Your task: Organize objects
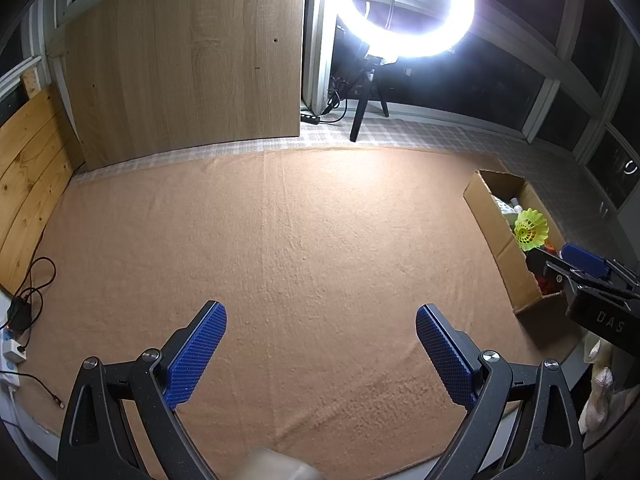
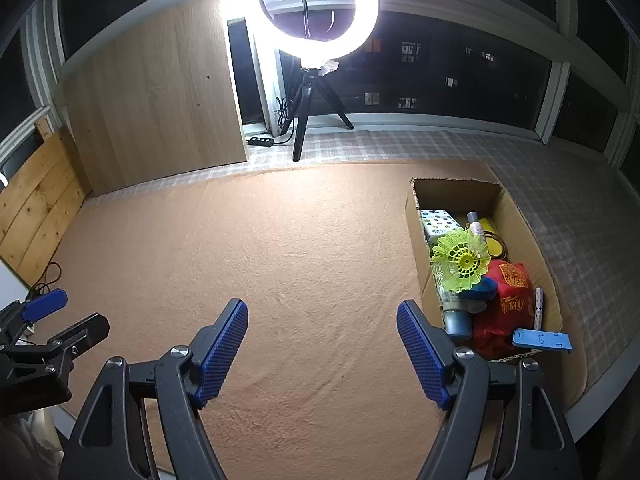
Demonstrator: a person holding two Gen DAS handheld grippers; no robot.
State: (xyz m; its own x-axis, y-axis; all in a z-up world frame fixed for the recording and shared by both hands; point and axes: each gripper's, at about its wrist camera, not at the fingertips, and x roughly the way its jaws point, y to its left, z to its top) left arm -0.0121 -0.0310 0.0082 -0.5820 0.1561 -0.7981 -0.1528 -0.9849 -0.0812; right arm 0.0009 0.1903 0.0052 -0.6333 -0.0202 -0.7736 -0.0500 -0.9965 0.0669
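A cardboard box [image 2: 524,216] sits at the right edge of the tan cloth [image 2: 304,264]. It holds a yellow-green shuttlecock [image 2: 460,260], a red packet [image 2: 508,300], a patterned white pack [image 2: 438,224], a small white bottle [image 2: 475,224], a grey tube [image 2: 456,316] and a blue flat piece [image 2: 542,340]. My right gripper [image 2: 322,320] hovers open over bare cloth, left of the box, with nothing between its fingers. In the left wrist view my left gripper [image 1: 320,324] is also open and empty above the cloth, and the box [image 1: 492,216] with the shuttlecock [image 1: 530,228] lies to the far right.
A lit ring light on a black tripod [image 2: 316,104] stands at the back on checked matting. A wooden panel [image 2: 160,96] leans at the back left. Cables and a power strip [image 1: 16,344] lie off the cloth's left edge. A pale bag [image 1: 600,392] sits at the right.
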